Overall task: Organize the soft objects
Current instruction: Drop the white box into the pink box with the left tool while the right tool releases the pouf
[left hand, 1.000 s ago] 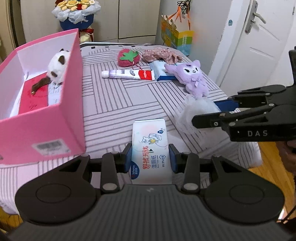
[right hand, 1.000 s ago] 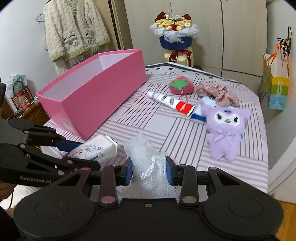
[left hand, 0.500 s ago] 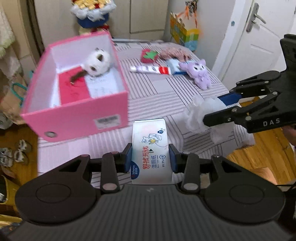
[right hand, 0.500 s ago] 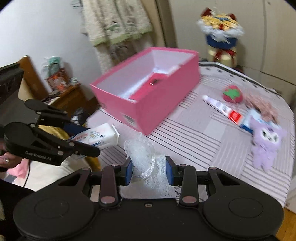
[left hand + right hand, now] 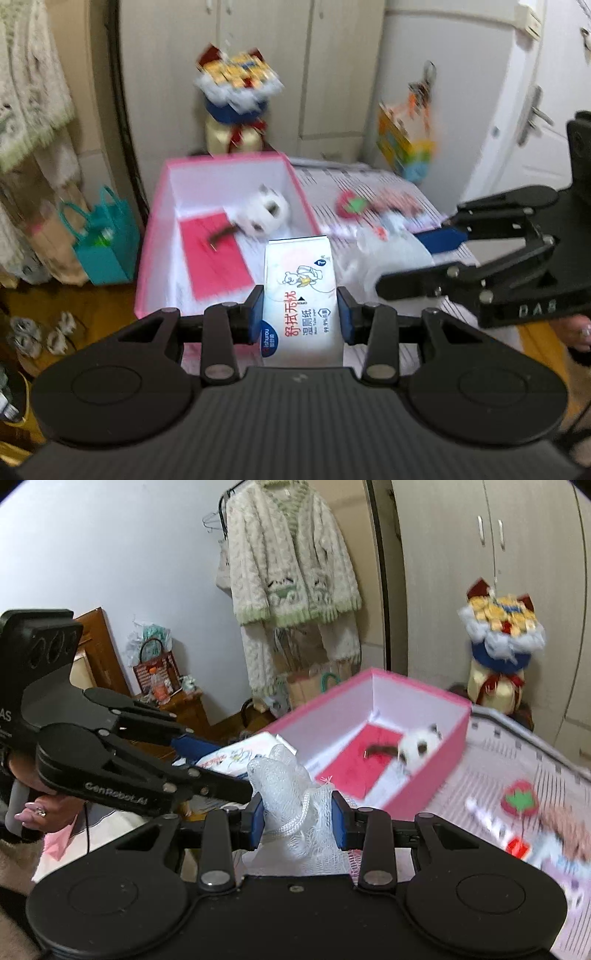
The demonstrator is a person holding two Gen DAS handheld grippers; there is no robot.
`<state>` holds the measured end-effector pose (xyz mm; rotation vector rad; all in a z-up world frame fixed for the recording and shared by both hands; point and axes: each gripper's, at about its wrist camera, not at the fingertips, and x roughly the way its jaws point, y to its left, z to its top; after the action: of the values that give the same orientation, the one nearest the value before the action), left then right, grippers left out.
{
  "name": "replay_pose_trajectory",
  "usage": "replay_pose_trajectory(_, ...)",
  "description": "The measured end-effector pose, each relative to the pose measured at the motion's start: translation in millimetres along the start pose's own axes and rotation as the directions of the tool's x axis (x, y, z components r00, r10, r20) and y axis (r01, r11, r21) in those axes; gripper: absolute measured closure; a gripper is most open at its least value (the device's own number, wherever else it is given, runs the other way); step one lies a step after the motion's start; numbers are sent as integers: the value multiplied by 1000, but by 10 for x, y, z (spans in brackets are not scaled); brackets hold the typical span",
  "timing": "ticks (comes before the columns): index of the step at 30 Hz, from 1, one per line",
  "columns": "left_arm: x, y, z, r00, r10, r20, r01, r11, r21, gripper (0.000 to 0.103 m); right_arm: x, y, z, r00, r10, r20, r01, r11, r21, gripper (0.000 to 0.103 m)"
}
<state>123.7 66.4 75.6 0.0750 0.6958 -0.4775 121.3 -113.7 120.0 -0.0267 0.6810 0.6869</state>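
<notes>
My left gripper (image 5: pixel 300 314) is shut on a white pack of wet wipes (image 5: pixel 300 291) and holds it in the air at the near end of the open pink box (image 5: pixel 155 229). My right gripper (image 5: pixel 297 819) is shut on a white mesh bath pouf (image 5: pixel 291 797), close beside the left gripper (image 5: pixel 207 749). The box (image 5: pixel 443 746) holds a white plush toy (image 5: pixel 264 216) and a red card (image 5: pixel 214 254). A strawberry plush (image 5: pixel 520 798) and a toothpaste tube (image 5: pixel 491 825) lie blurred on the striped bed.
The striped bed (image 5: pixel 480 760) carries the box and loose items. A flower bouquet (image 5: pixel 234 96) stands behind the box. A teal bag (image 5: pixel 105 243) sits on the floor at left. A cream cardigan (image 5: pixel 288 565) hangs on the wall. A door (image 5: pixel 546 110) is at right.
Both grippers have risen and swung left toward the pink box, carrying the wipes and the pouf. The box now lies straight ahead, and the views are motion-blurred.
</notes>
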Motion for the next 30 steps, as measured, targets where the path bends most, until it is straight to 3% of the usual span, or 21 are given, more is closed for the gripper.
replay_pose_trajectory(6,306,277,305,996,51,67,-50,999,-9,65,433,-149,275,997,-67,32,68,997,-44,62)
replay_pose_trajectory(15,1207,613,436,994,113,-1,-113,993,-24,65,1272,-492,392,978,-205,-36,199,971,-134,62)
replay_pose_trajectory(21,1648,733,412,989,129,-68,-129,992,-6,65,1728,-590,325,967,-215,-134,179,955,-238,62)
replay_pose_trajectory(30,2007,855,418,976,130,-173,-133,991,-7,65,2019,-625,281,951,-224,-214,154,941,-302,61)
